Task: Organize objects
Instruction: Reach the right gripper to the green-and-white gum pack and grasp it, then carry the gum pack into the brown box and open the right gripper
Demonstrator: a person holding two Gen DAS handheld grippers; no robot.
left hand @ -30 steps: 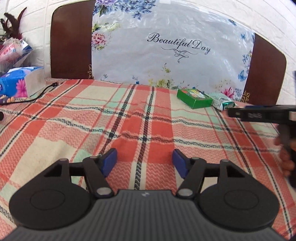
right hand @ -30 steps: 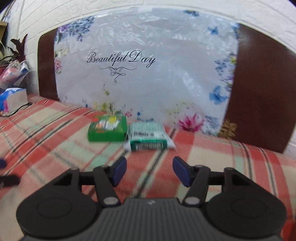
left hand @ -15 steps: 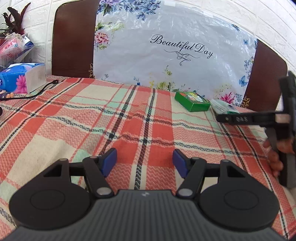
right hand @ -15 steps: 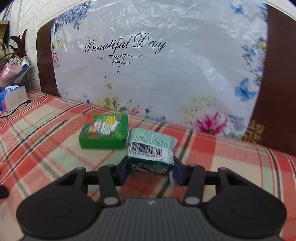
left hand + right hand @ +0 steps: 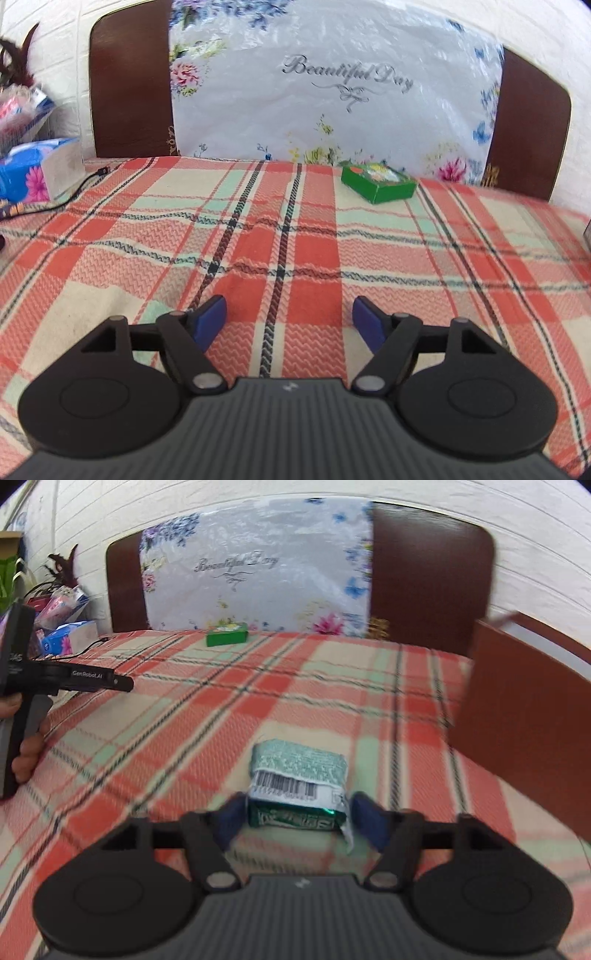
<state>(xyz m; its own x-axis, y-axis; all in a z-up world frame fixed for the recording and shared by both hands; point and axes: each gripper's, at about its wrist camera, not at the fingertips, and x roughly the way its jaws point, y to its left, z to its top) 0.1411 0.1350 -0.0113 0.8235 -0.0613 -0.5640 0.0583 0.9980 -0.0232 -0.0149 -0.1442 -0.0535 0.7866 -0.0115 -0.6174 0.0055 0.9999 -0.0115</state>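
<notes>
A green-and-white foil packet [image 5: 299,771] with a barcode lies on the plaid blanket [image 5: 155,738], near its front right. My right gripper [image 5: 299,816] straddles the packet's near end. Its jaws are opening, and the blue pads [image 5: 231,816] stand slightly clear of the packet's sides. A green box [image 5: 378,181] sits far back by the headboard, also seen as the green box [image 5: 226,634] in the right wrist view. My left gripper [image 5: 288,317] hovers over bare blanket, its jaws opening with nothing between them. From the right wrist view the left gripper [image 5: 99,679] shows at the left edge, held by a hand [image 5: 26,753].
A brown headboard [image 5: 129,92] covered by a flowered plastic sheet [image 5: 332,85] closes the back. A blue tissue pack [image 5: 33,173] and a black cable [image 5: 74,188] lie at the far left. A reddish-brown board [image 5: 524,723] stands at the right side.
My right gripper shut on the foil packet beside the green box, carried it back toward the near right, and its jaws have spread apart. It has left the left wrist view. The left gripper stayed put.
</notes>
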